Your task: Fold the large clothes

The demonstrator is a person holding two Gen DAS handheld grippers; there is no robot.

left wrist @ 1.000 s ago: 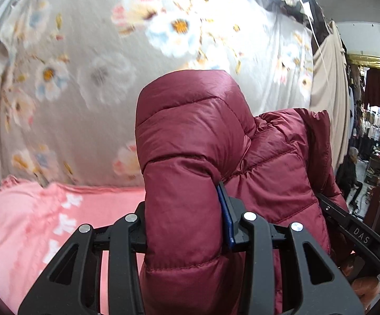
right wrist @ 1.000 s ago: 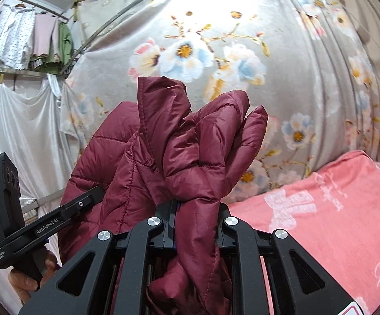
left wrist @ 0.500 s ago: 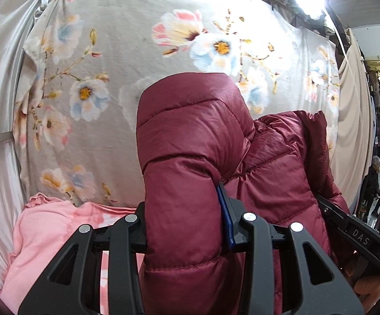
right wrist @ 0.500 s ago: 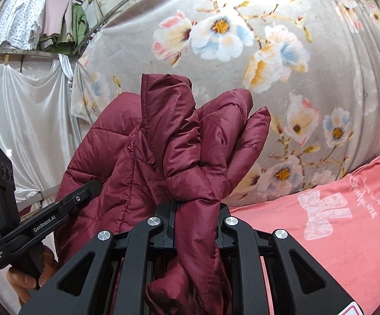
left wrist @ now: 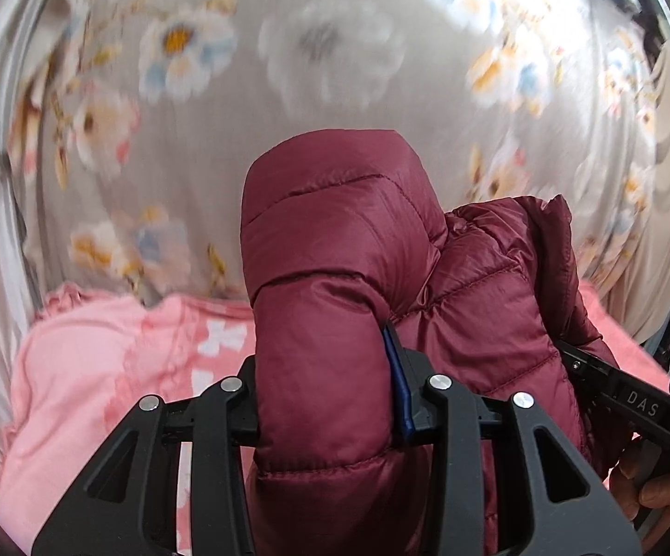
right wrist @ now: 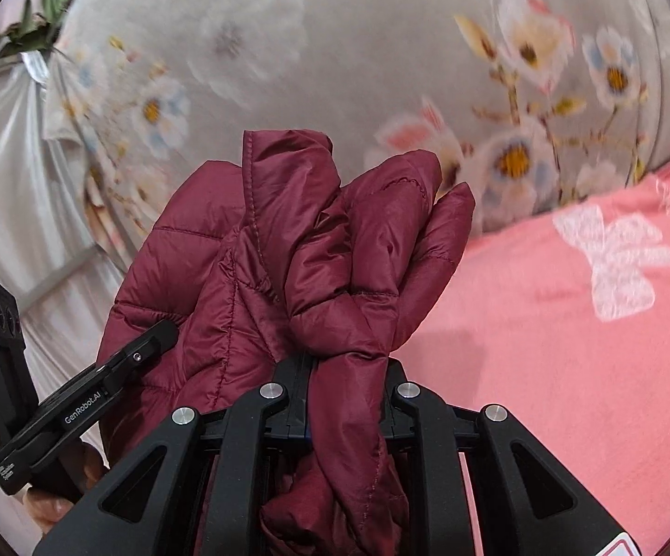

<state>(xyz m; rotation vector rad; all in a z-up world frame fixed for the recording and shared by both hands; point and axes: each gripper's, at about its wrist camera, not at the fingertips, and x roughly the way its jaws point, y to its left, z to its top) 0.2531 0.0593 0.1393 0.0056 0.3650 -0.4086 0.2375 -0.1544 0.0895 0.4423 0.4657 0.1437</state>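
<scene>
A dark red quilted puffer jacket point(left wrist: 335, 278) is held up in the air between both grippers. My left gripper point(left wrist: 325, 384) is shut on a thick padded fold of it. My right gripper point(right wrist: 348, 370) is shut on a bunched edge of the same jacket point(right wrist: 288, 250). In the left wrist view the right gripper point(left wrist: 631, 403) reaches in from the right. In the right wrist view the left gripper point(right wrist: 80, 407) reaches in from the left. Below lies a pink cloth-covered surface point(right wrist: 566, 347). The jacket's lower part hangs out of sight.
A grey floral sheet point(left wrist: 335, 69) hangs as a backdrop right behind the pink surface point(left wrist: 94, 370). White satin drapes point(right wrist: 6, 185) hang at the left. A hand point(left wrist: 659, 491) grips the right tool's handle; another hand point(right wrist: 52, 500) grips the left one.
Both grippers have come down and forward with the jacket; the floral sheet looms closer and blurred, and more of the pink surface fills the right wrist view. The grips are unchanged.
</scene>
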